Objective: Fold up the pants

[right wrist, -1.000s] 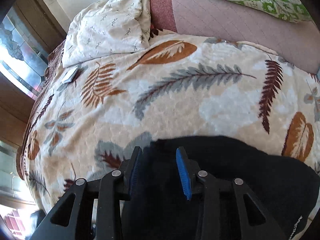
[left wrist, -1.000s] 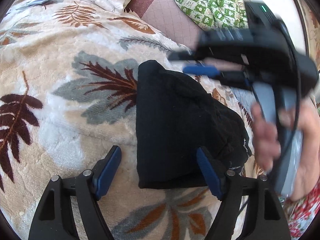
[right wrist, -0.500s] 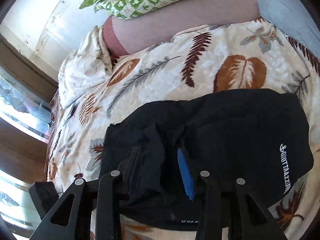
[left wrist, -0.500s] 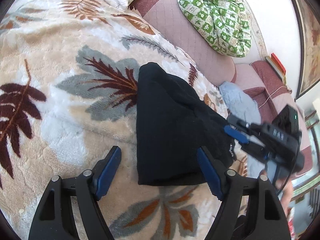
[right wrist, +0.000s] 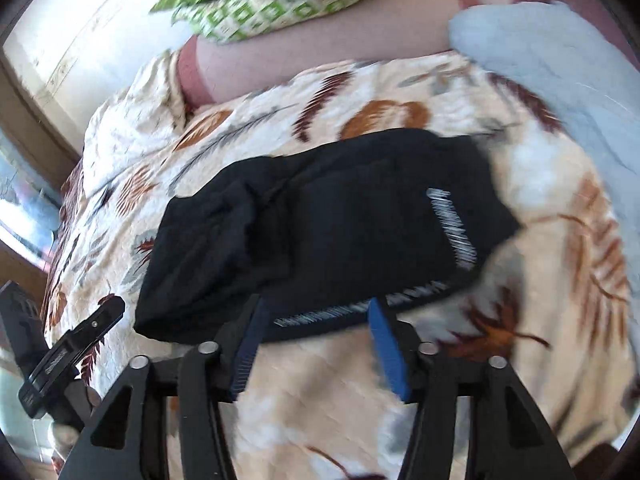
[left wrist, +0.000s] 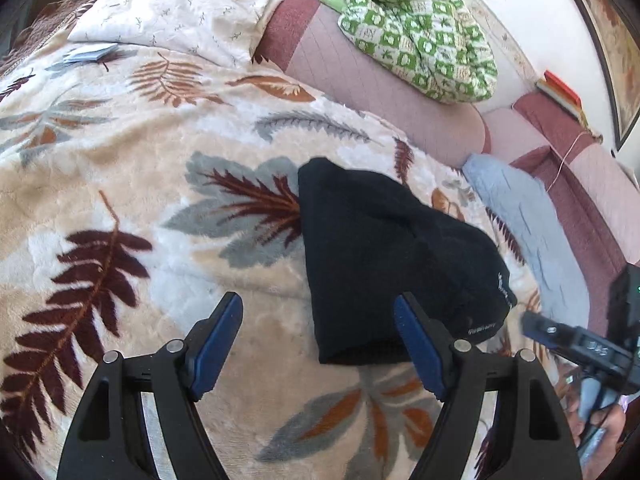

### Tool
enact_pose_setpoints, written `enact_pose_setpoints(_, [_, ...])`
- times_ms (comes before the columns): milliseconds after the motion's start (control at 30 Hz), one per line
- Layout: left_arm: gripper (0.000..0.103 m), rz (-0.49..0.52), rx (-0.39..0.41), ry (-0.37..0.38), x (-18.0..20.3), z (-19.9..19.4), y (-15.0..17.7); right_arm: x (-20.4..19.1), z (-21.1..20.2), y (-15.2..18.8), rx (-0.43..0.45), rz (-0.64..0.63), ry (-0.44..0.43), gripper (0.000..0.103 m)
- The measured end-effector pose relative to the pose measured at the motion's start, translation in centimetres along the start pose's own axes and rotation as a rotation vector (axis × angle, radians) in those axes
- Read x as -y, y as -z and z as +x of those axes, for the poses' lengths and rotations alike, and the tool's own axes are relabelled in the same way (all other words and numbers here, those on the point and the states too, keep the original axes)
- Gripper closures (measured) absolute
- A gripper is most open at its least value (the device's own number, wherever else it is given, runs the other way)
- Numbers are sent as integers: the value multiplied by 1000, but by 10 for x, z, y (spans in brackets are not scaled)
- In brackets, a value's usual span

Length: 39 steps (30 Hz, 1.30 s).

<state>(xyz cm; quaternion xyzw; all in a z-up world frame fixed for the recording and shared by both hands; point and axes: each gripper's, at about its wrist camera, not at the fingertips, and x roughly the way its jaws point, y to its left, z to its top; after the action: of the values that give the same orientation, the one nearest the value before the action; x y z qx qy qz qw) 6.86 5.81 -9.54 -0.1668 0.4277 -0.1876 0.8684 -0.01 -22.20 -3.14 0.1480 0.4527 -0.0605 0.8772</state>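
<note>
The black pants (left wrist: 384, 256) lie folded into a compact bundle on the leaf-patterned blanket (left wrist: 120, 184); they also show in the right wrist view (right wrist: 320, 236), with white lettering near one edge. My left gripper (left wrist: 318, 312) is open and empty, just short of the bundle's near edge. My right gripper (right wrist: 316, 316) is open and empty at the bundle's lettered edge, not holding it. The right gripper also appears at the lower right of the left wrist view (left wrist: 532, 324). The left gripper shows at the lower left of the right wrist view (right wrist: 112, 308).
A pink quilted headboard cushion (left wrist: 360, 80) runs along the far side with a green patterned cloth (left wrist: 416, 28) on it. A cream pillow (left wrist: 172, 12) lies far left. A light blue garment (left wrist: 528, 232) lies to the right of the pants.
My right gripper let go of the black fabric, opened wider and pulled back from over the bundle to its edge. My left gripper stayed open and drew back slightly.
</note>
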Motion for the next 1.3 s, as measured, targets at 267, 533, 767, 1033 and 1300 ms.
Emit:
enact_pose_setpoints(267, [26,146,-25,-43,40,-21,9,99,-24,19,85,268,-66,40])
enact_pose_setpoints(533, [26,205,-55,2,109,-8,-44,132,8,-7,117,318,-145,40])
enact_pose_setpoints(767, [26,347,-130,37,202,70,-82,146,26,-10,91,336,-222,40])
enact_pose_setpoints(1033, [26,479,-342,125,279,183,-94,150,54,-29,24,365,-235,40])
enact_pose_setpoints(1300, [26,583,-467,130,314,255,-74,161,65,-27,87,424,-338,39])
